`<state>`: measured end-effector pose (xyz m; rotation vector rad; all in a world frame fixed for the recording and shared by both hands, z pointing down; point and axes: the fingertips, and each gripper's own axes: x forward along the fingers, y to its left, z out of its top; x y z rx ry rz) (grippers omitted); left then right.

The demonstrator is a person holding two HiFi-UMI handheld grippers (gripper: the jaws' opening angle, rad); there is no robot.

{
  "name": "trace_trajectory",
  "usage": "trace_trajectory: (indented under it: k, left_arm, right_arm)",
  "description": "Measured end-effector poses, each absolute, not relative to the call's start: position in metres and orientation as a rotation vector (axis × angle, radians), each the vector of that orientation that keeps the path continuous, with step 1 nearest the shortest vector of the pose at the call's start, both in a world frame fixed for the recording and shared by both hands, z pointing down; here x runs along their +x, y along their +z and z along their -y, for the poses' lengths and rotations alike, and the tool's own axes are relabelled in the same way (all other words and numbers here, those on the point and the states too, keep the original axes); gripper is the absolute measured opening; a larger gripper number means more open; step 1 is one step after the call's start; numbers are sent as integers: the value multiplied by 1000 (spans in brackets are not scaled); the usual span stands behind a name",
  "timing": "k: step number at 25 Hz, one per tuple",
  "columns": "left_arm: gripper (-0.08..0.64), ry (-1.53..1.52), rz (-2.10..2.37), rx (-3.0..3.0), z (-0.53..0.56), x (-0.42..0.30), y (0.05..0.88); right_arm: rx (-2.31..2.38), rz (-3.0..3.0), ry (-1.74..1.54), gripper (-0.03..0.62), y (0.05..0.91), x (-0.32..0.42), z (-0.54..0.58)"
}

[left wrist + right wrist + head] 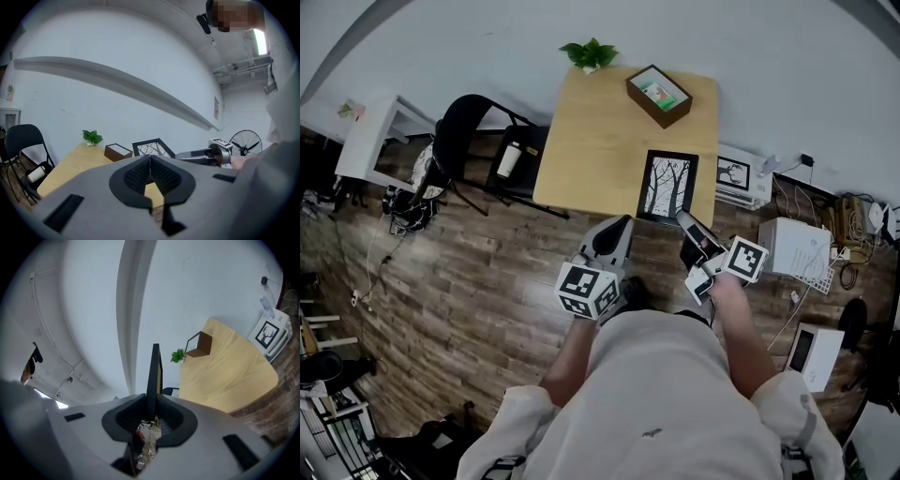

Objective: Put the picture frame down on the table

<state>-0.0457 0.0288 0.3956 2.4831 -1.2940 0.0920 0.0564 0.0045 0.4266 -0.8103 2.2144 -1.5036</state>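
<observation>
The fingers (174, 417) of the right gripper (153, 405) are pinched on the thin black edge of the picture frame (154, 365), which rises edge-on straight out from between them. In the head view the right gripper (685, 221) has the picture frame (667, 186) by its near right corner; its tree print faces up and it hangs over the near right part of the bench (591, 141). Whether its far edge touches the wood cannot be told

The fingers (135, 176) of the left gripper (150, 159) are pressed together with nothing between them. The left gripper (623, 228) hovers just off the near edge of the bench, beside the frame's left side and apart from it

Farther back on the bench stand an open brown box (658, 95), near the far right corner, and a small potted plant (591, 53) at the far edge. A black chair (473, 141) stands against the left side of the bench with a white bottle (508, 159) on its seat. To the right of the bench, a second framed picture (733, 174) with a deer leans on a low white unit above the wooden floor (487, 281)
</observation>
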Motion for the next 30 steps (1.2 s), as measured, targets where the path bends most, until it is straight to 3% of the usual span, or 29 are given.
trace_trajectory:
  k: [30]
  left_arm:
    - [8,127,1418,2312,38,-133,429]
  right_arm:
    - [-664,-2291,-1683,72,461,-39,82]
